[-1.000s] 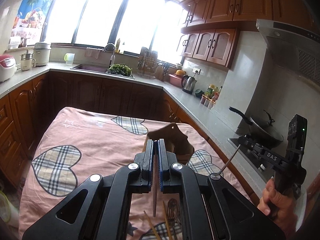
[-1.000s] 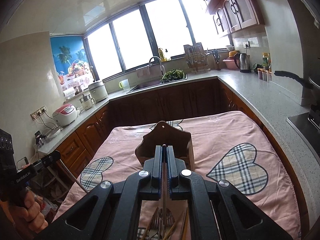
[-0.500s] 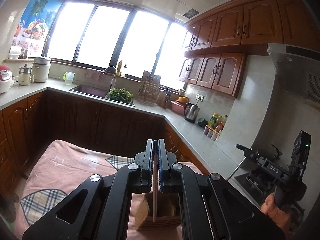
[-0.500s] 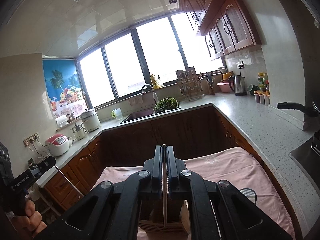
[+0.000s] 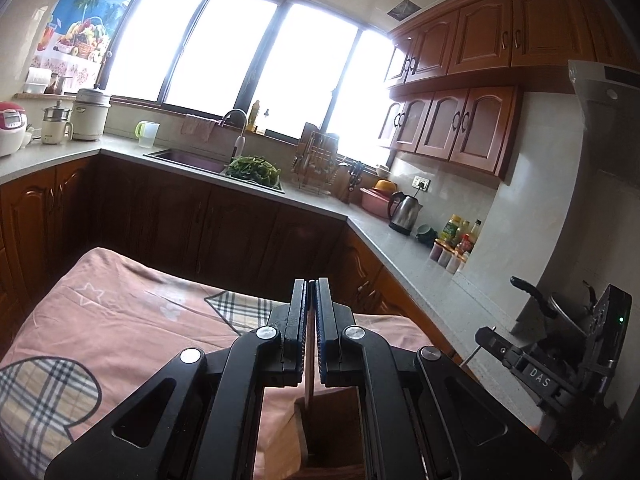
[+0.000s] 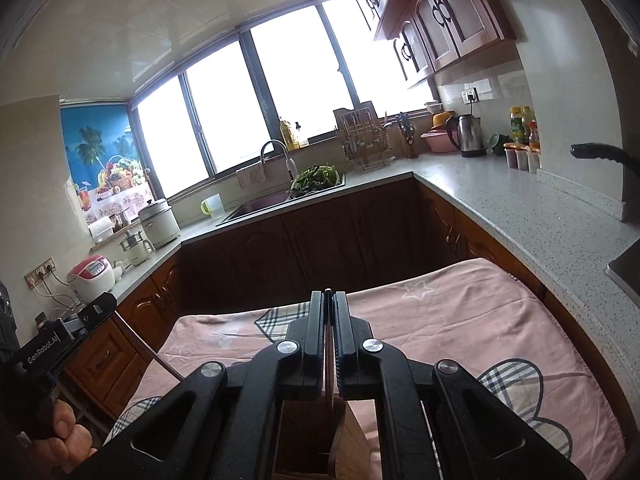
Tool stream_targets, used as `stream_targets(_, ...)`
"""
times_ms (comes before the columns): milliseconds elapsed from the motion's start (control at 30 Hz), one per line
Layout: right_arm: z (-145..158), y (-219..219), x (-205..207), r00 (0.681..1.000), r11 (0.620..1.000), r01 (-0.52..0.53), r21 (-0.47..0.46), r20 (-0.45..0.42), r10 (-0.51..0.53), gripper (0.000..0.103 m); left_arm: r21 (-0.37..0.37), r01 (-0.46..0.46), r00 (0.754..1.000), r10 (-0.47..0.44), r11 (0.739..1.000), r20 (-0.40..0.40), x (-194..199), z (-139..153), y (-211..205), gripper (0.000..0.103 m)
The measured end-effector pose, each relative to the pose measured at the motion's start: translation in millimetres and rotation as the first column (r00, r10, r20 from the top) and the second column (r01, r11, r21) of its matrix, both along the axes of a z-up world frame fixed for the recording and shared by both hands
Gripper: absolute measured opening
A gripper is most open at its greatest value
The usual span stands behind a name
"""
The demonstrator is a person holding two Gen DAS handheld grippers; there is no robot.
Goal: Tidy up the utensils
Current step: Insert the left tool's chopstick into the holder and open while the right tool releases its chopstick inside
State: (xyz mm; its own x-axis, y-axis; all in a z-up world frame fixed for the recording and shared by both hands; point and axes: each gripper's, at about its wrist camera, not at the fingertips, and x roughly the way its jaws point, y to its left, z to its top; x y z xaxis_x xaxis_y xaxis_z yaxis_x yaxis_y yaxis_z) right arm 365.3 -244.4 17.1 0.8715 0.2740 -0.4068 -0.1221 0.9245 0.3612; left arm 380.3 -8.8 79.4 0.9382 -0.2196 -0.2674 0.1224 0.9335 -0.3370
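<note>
Holding one thin wooden chopstick (image 5: 307,384) each, both hand-held grippers (image 5: 311,332) (image 6: 329,344) hover above the brown wooden holder (image 6: 304,436); misalignment risks striking its rim.

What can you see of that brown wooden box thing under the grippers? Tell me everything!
The wooden holder looks like a brown box with an open top and flat board walls. It stands on the pink cloth, right below both grippers, so only its top part shows. A thin stick, maybe a chopstick, pinched in the left gripper, points down into its opening. Another stick, in the right gripper, does the same. I cannot tell what else is inside.
</note>
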Motion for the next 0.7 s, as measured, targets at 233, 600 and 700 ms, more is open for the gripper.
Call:
stream_targets(233, -13.2, -3.7, 0.4, 1.0, 1.0, 0.003, 0.011, 0.0, -0.003, 0.004, 0.026, -0.01, 1.0, 0.011, 1.0, -0.029, 7.0, -25.4, -9.5, 0.004)
stream_targets(600, -20.9, -10.2, 9.4, 0.999, 0.999, 0.002, 0.035, -0.05, -0.001, 0.009, 0.026, -0.006, 0.998, 0.008, 1.0, -0.068, 14.6, -26.3, -3.0, 0.004)
stream_targets(700, -20.2, -9.8, 8.8, 0.999, 0.999, 0.001, 0.036, -0.055, 0.001, 0.009, 0.015, -0.003, 0.997, 0.004, 1.0, -0.083, 16.3, -28.0, 0.2, 0.006)
